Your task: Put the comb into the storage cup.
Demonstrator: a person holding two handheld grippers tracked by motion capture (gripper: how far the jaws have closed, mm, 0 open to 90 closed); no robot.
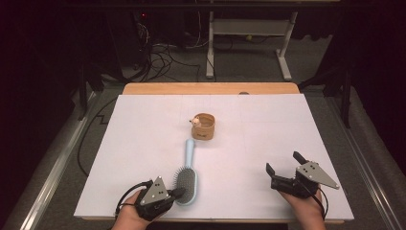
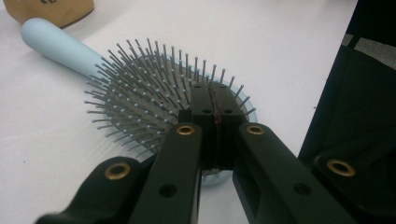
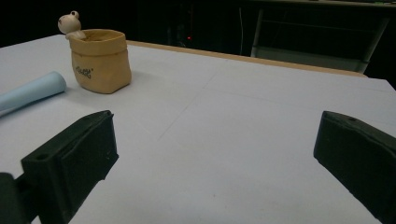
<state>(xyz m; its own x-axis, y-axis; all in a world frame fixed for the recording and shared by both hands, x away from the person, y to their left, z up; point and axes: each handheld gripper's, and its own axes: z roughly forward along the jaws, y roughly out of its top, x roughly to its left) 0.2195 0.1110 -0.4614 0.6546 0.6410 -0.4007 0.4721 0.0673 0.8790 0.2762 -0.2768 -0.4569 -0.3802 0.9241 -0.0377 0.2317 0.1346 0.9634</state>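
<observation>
Left gripper (image 1: 178, 192) sits low in the high view, left of centre – jaws pressed together, nothing pinched between them. In the left gripper view the closed tips (image 2: 215, 100) lie over the bristle pad of the light blue hairbrush (image 2: 140, 98), near its rounded end; whether they actually touch the bristles I cannot tell. Brush (image 1: 186, 179) lies bristles-up on the white table (image 1: 143, 143), head at lower centre of the frame, handle running up toward the tan pot (image 1: 205, 126) at middle – handle end just short of it, apart. A small pale figurine (image 1: 195, 121) perches on the pot's left rim. Right gripper (image 1: 284, 162) at lower right, jaws spread wide, empty, above bare table, well apart from the brush.
</observation>
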